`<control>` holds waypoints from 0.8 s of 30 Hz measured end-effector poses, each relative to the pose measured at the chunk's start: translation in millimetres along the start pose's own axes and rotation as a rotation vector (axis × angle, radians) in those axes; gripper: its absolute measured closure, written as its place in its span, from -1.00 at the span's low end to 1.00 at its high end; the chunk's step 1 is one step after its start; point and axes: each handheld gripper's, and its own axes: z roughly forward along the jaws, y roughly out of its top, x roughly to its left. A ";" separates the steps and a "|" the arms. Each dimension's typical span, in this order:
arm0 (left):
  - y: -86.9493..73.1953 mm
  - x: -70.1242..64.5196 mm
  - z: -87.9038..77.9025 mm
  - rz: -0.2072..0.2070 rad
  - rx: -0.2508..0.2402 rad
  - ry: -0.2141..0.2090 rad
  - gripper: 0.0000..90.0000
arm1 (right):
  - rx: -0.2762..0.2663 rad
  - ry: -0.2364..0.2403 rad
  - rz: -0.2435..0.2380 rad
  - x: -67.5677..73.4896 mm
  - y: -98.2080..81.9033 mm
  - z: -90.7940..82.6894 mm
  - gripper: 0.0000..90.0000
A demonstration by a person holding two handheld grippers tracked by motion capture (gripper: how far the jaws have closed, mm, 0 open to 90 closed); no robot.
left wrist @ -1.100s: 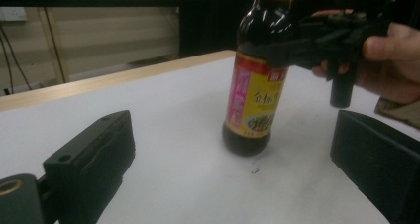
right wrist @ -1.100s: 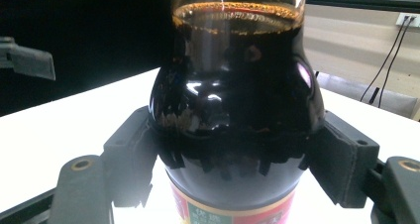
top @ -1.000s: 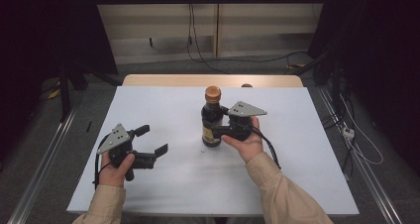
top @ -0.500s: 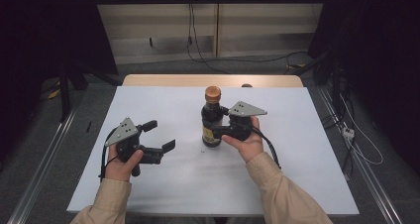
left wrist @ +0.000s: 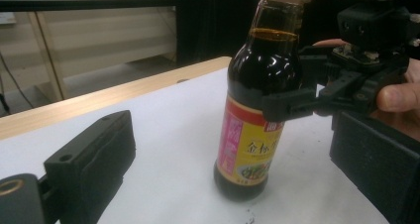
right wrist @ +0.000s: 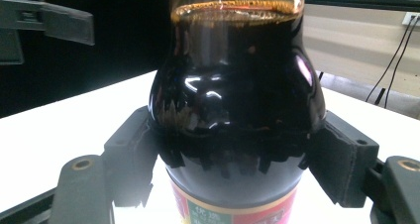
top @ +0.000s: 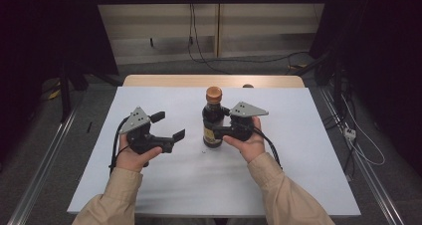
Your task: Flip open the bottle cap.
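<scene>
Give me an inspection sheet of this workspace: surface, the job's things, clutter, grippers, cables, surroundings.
Surface: white table, wooden strip along its far edge.
Job's things: dark sauce bottle upright on the table, orange cap on, yellow and pink label.
Clutter: a few small specks near the bottle's base; nothing else seen.
Grippers: right gripper shut on the bottle's body; left gripper open, apart from the bottle, nothing between its jaws.
Cables: one trails from each gripper; more lie on the floor behind and to the right.
Surroundings: dark curtains at both sides, pale wall panels behind.
</scene>
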 end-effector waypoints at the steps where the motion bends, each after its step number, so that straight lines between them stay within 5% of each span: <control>1: 1.4 0.8 2.9 0.005 0.000 -0.002 -0.90 | 0.000 0.001 -0.002 -0.2 0.1 0.1 -0.41; 6: 7.6 6.0 17.5 -0.002 -0.001 0.000 -0.54 | 0.003 -0.001 -0.003 0.3 0.1 0.0 -0.41; 18: 35.3 4.3 38.3 0.012 0.002 -0.033 0.72 | 0.007 0.001 -0.007 0.2 -0.3 0.4 -0.41; 24: 53.4 2.0 43.9 0.021 0.005 -0.028 1.00 | 0.014 0.000 -0.008 0.7 -0.1 0.4 -0.40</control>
